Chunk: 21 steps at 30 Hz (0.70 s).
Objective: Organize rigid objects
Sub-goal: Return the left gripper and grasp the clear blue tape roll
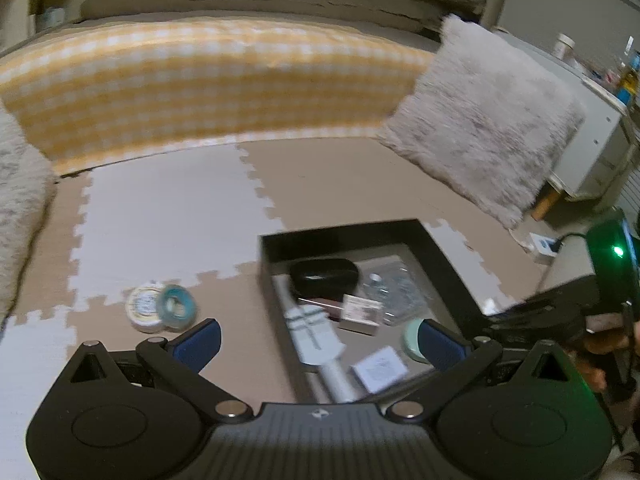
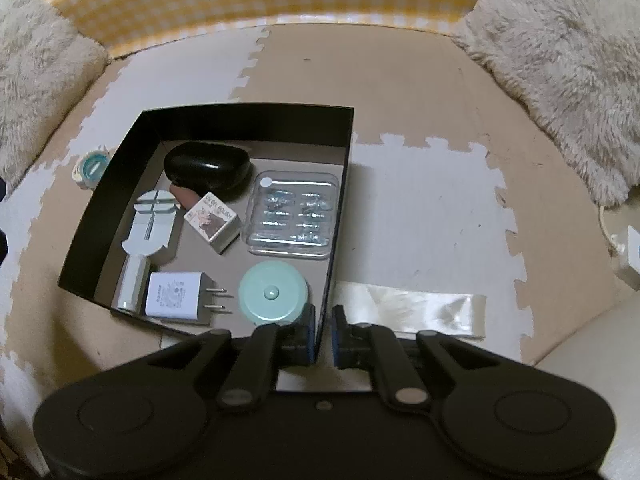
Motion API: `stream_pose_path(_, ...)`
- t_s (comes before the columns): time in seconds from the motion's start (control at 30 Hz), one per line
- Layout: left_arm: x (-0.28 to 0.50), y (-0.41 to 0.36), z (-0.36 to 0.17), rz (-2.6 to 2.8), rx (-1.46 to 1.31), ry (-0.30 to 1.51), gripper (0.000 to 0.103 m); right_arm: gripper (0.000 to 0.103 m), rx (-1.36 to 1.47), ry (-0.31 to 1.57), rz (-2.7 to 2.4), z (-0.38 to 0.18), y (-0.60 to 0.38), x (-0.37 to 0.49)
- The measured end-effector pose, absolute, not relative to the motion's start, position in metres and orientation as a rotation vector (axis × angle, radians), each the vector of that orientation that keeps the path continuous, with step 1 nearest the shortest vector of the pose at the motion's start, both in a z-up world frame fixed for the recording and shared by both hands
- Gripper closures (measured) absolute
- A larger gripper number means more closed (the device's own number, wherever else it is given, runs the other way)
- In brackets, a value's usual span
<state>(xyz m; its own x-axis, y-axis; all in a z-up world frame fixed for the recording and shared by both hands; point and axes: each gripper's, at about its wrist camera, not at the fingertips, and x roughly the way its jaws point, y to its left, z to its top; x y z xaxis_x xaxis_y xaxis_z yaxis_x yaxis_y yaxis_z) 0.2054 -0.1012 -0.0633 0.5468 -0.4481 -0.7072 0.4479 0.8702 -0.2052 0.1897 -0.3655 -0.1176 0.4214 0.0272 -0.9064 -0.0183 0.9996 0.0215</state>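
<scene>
A black open box (image 2: 248, 120) sits on the foam floor mat. Inside lie a black oval case (image 2: 206, 170), a clear plastic case (image 2: 294, 216), a small printed carton (image 2: 214, 220), a white plug charger (image 2: 176, 294), a mint round lid (image 2: 272, 292) and a white and mint tool (image 2: 150, 220). My right gripper (image 2: 323, 332) is shut on the box's near right wall. My left gripper (image 1: 320, 340) stands wide open above the box (image 1: 340, 232), with nothing gripped. Two tape rolls (image 1: 160, 306) lie on the mat left of the box, also visible as rolls (image 2: 91, 168) past its left wall.
A yellow checked cushion edge (image 1: 200, 88) bounds the far side, with a fluffy pillow (image 1: 480, 120) at the right. A shiny clear strip (image 2: 412, 312) lies on the mat right of the box. A white cabinet (image 1: 596, 140) stands at far right. A hand (image 1: 600, 344) shows at the right edge.
</scene>
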Motion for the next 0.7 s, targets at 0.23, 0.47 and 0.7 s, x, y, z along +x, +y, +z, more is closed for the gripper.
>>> stream_pose_path(0.23,0.231,-0.056,-0.072,-0.419,-0.018,0.811,0.0,0.097,-0.011,1.144,0.021,-0.119,-0.362,0.19)
stream_pose_path(0.47,0.247,-0.028,-0.097,-0.395,-0.005,0.882,0.0,0.096,-0.023,1.152,0.022,-0.12,-0.361,0.192)
stream_pose_path(0.7,0.257,-0.026,-0.126,-0.391,0.033,0.922,0.0,0.096,-0.03,1.158,0.023,-0.121,-0.36,0.193)
